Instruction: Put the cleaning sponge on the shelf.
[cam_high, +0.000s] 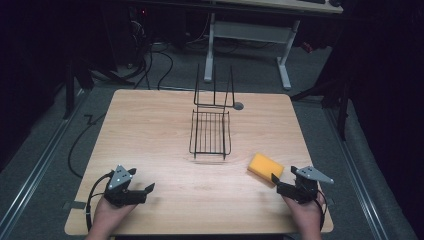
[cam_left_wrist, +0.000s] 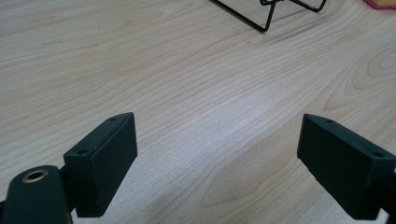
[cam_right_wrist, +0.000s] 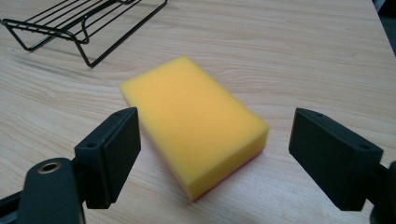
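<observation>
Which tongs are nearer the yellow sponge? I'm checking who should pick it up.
Right. The right tongs sit just short of the sponge, jaws open and aimed at it. The left tongs are far across the table, open over bare wood.

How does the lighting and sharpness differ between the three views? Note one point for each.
High view: table lit, surroundings dark. Left gripper view: pale sheen on the wood, near jaws soft. Right gripper view: sponge evenly lit, rack slightly soft.

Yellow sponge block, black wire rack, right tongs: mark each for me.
Yellow sponge block (cam_right_wrist: 194, 123): right gripper view, middle of top face.
Black wire rack (cam_high: 210, 132): high view, flat grid section.
Right tongs (cam_right_wrist: 215, 156): right gripper view, midway between the open fingertips.
</observation>
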